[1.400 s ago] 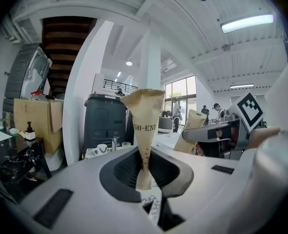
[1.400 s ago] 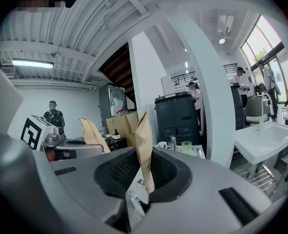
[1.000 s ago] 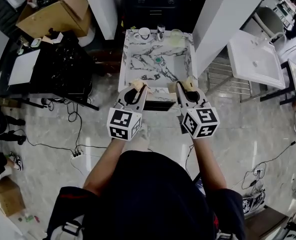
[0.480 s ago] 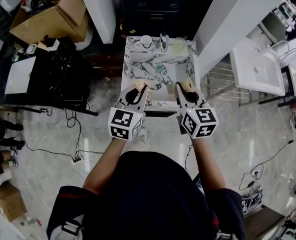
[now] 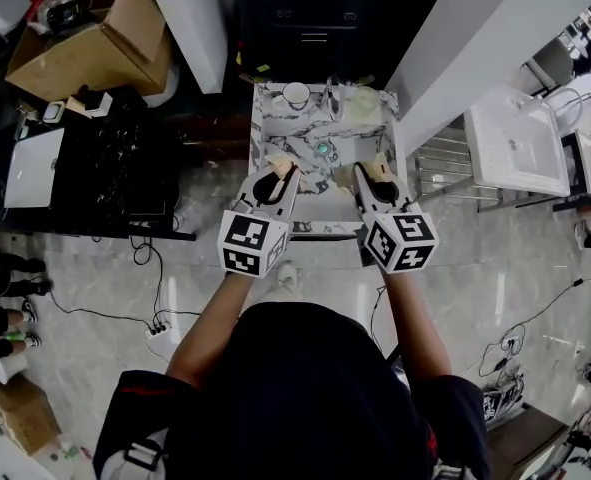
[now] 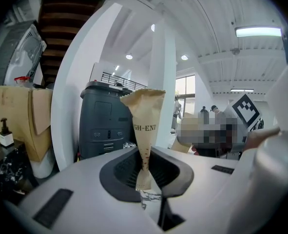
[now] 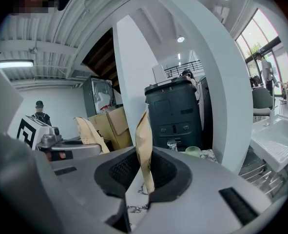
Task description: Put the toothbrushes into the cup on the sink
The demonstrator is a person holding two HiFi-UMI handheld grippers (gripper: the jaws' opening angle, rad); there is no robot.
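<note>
1. Two grippers are held side by side over the near rim of the sink (image 5: 258, 133). The left gripper (image 6: 144, 180) has its jaws closed tight on the left packet (image 6: 144, 123), a tan paper sleeve with printed letters that stands upright out of the jaws.
2. The right gripper (image 7: 146, 179) is clamped the same way on the right packet (image 7: 144, 147), a similar tan sleeve that is also upright. What either sleeve contains cannot be seen.
3. The sink is white marble with dark veins, with a small green drain (image 5: 322, 149) in its basin.
4. On the back ledge, a white cup (image 5: 296, 94) stands at the left and a pale green cup (image 5: 363, 103) at the right, with the tap (image 5: 331, 100) between them.
5. Behind the sink, a dark cabinet (image 7: 175, 113) stands between white pillars.
6. A cardboard box (image 5: 85, 53) and a black table (image 5: 115, 158) are to the left, and a white basin (image 5: 520, 143) is to the right.
7. Cables trail over the glossy grey floor (image 5: 535, 258).
</note>
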